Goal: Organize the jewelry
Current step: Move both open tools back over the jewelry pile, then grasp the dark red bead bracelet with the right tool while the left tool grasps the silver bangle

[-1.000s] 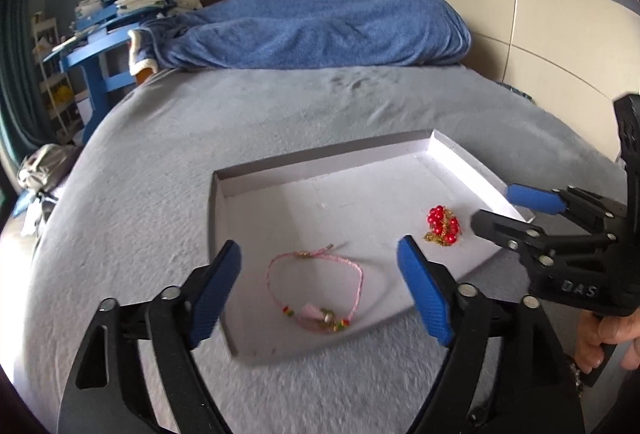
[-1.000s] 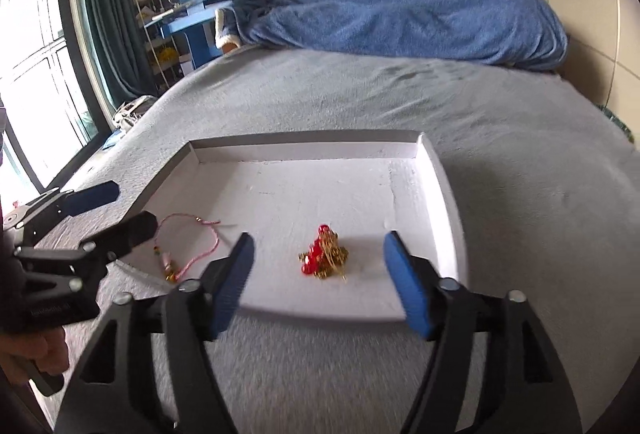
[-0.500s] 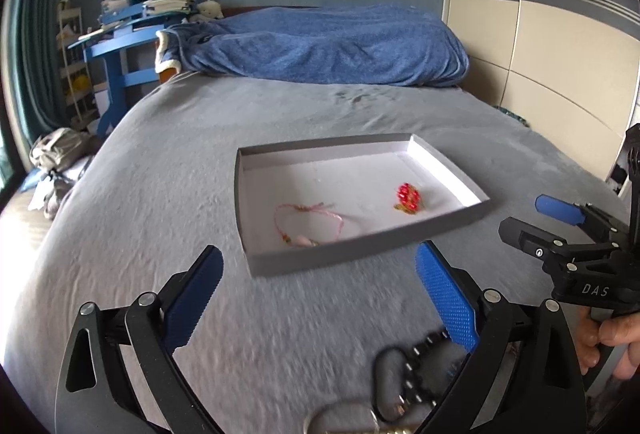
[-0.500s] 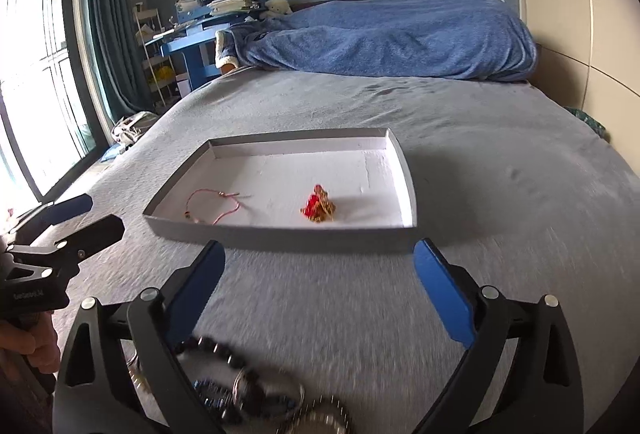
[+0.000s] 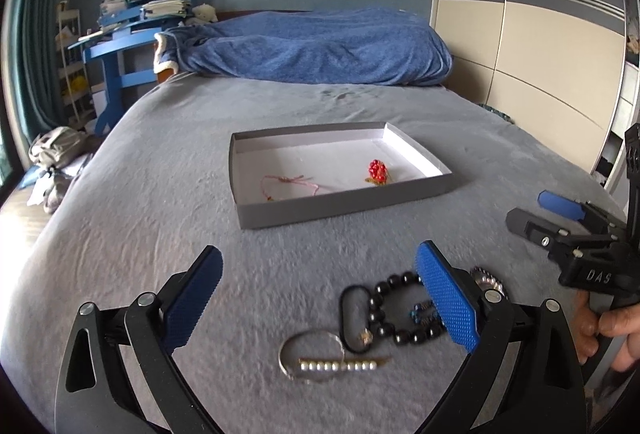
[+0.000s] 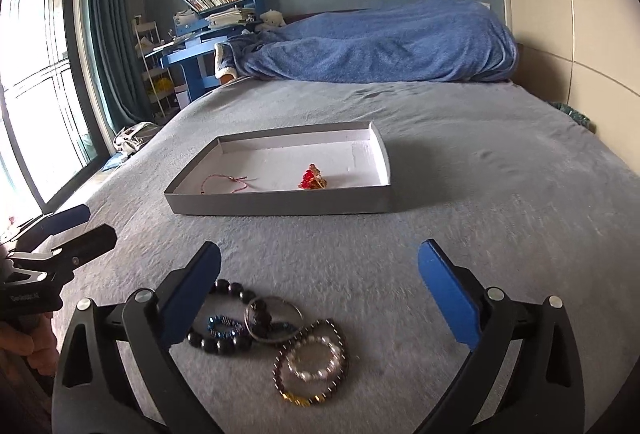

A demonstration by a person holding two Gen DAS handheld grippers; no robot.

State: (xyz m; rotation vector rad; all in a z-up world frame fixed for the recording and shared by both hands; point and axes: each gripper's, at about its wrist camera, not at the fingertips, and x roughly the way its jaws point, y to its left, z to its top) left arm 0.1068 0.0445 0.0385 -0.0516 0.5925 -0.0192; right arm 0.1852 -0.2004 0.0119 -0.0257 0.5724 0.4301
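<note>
Jewelry lies in two places on the grey bed [image 5: 160, 162]. In the shallow grey tray [image 5: 344, 212] out in the middle rest a pink cord bracelet [image 5: 290, 183] and, well apart from it, a red bead cluster [image 5: 377, 171]. Nearer the foot of the bed, a loose heap sits on the cover: a black bead bracelet [image 5: 394, 308], a black loop [image 5: 352, 316], a thin ring crossed by a row of pearls [image 5: 338, 366], and, seen from the right side, a pearl bracelet [image 6: 316, 358] lying on a dark bead one [image 6: 310, 396]. The left gripper [image 5: 318, 298] hangs above the heap with its jaws spread wide, nothing between the pads. The right gripper [image 6: 320, 296] likewise stands wide apart, empty. A blue blanket [image 6: 372, 46] is bunched at the far end.
</note>
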